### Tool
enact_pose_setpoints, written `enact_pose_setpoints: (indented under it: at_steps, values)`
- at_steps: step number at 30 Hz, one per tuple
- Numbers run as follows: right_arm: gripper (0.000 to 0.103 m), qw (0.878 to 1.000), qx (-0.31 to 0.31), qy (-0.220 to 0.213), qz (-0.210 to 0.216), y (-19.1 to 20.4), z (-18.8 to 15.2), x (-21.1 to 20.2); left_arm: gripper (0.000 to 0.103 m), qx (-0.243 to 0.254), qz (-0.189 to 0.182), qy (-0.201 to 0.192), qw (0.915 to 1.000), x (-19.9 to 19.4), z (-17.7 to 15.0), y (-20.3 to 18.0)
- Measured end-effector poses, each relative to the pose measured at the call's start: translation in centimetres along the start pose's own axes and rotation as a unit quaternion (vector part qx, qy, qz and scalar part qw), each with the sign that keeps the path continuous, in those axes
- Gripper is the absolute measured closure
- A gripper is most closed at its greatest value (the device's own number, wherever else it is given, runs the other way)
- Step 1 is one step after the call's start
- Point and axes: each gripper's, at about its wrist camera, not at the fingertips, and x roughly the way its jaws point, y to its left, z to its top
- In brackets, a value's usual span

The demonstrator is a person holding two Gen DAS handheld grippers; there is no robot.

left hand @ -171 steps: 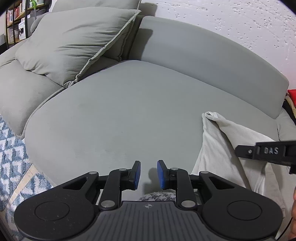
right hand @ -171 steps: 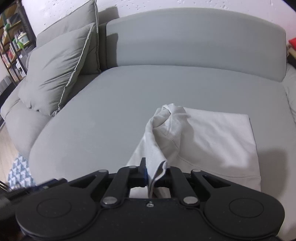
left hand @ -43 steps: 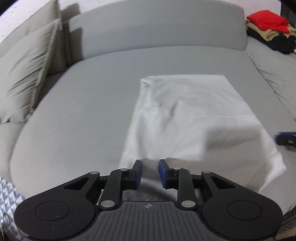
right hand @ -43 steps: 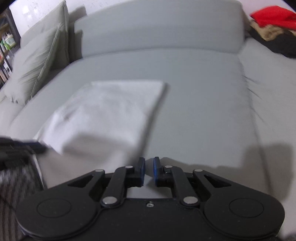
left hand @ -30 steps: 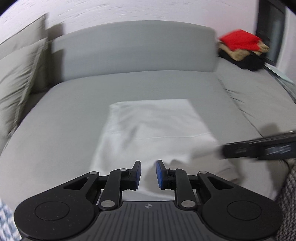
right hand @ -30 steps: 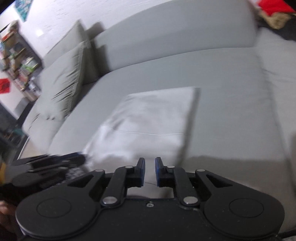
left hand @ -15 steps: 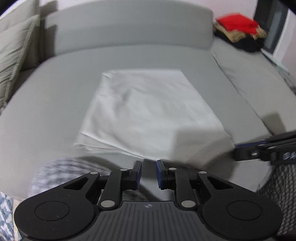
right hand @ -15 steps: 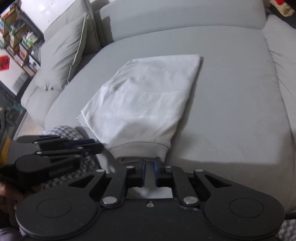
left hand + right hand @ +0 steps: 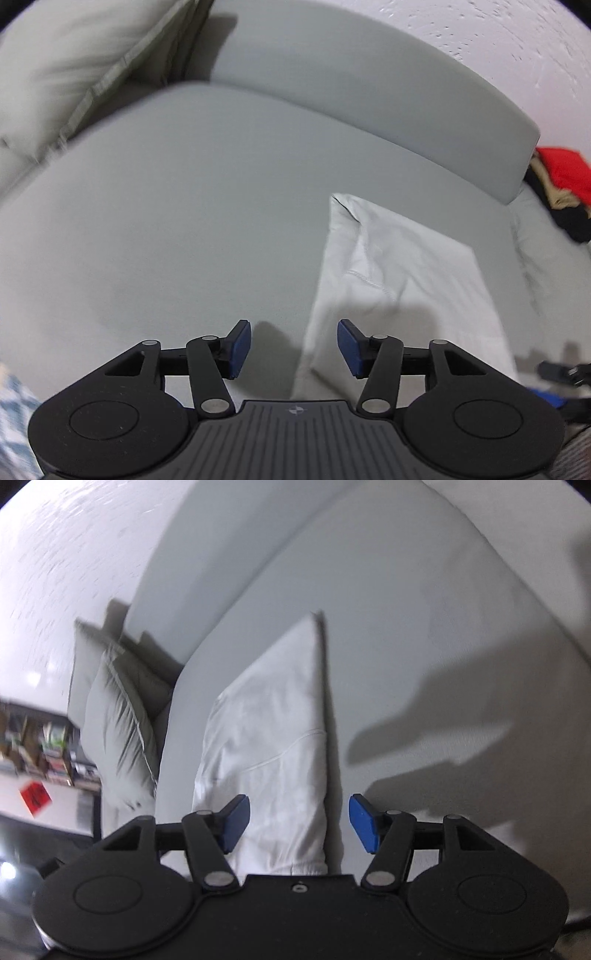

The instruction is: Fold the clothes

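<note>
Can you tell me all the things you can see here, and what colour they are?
white garment: one, white, partly folded, lying flat on the sofa seat.
sofa: one, grey, with a curved backrest, under the garment.
cushions: two, grey-beige, leaning at one end of the sofa.
pile of clothes: one, red on top with tan and black below, at the other end of the sofa.
wall: white, textured, behind the sofa.
shelves: blurred, with mixed items, beyond the cushions.
rug: blue and white pattern, on the floor.
left gripper: black with blue pads, open, over the garment's near edge.
right gripper: black with blue pads, open, above the garment.
</note>
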Motion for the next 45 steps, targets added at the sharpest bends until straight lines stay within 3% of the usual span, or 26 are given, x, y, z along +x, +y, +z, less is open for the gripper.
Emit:
enact_pose_setpoints:
  at_steps: [3,9,17,21,22,25,26,27,28,31,34,35,40,45]
  values:
    - [0.049,1.000,0.028,0.007,0.010,-0.7,0.6,1.5,0.042,-0.040,-0.047,0.034,0.9975,1.7,0.3,1.1]
    - [0.057,0.998,0.053,0.017,0.022,-1.4,2.1,2.9,0.040,-0.067,-0.128,0.079,0.9864,4.1,1.5,1.6]
    - [0.061,0.997,0.064,0.003,0.033,-1.9,4.3,5.1,0.036,-0.081,-0.190,0.129,0.9699,8.5,3.6,1.1]
    - [0.090,0.997,0.072,-0.013,0.030,-2.5,5.4,7.1,0.041,-0.083,-0.194,0.137,0.9678,11.0,4.9,-0.1]
    - [0.093,0.996,0.078,-0.016,0.033,-2.8,5.5,7.6,0.041,-0.082,-0.193,0.138,0.9681,11.5,5.2,-0.5]
    - [0.094,0.994,0.097,-0.025,0.046,-3.3,5.6,8.2,0.052,-0.059,-0.179,0.133,0.9730,11.9,5.5,-2.0]
    - [0.094,0.994,0.096,-0.029,0.042,-3.1,5.6,8.3,0.072,-0.051,-0.165,0.130,0.9764,11.8,5.5,-2.4]
    - [0.094,0.994,0.094,-0.033,0.037,-2.9,5.6,8.4,0.085,-0.047,-0.150,0.130,0.9790,11.7,5.4,-2.6]
    - [0.095,0.995,0.083,-0.038,0.024,-2.4,5.5,8.4,0.088,-0.049,-0.143,0.129,0.9800,11.5,5.3,-2.8]
    - [0.095,0.997,0.002,-0.066,-0.034,0.4,4.7,8.0,0.093,-0.004,-0.105,0.092,0.9901,9.3,4.9,-4.6]
    - [0.096,0.982,-0.128,-0.111,-0.088,4.4,2.4,6.5,0.094,0.080,-0.068,0.027,0.9941,5.8,3.5,-8.0]
    - [0.096,0.974,-0.161,-0.124,-0.097,5.5,1.6,5.7,0.094,0.092,-0.073,0.009,0.9931,4.6,2.9,-9.1]
    - [0.097,0.951,-0.229,-0.183,-0.101,8.2,-1.9,-0.4,0.094,0.143,-0.100,-0.075,0.9818,-1.3,-0.3,-14.2]
    - [0.097,0.936,-0.235,-0.252,-0.071,7.6,-4.3,-9.6,0.094,0.192,-0.127,-0.159,0.9601,-7.2,-3.5,-19.3]
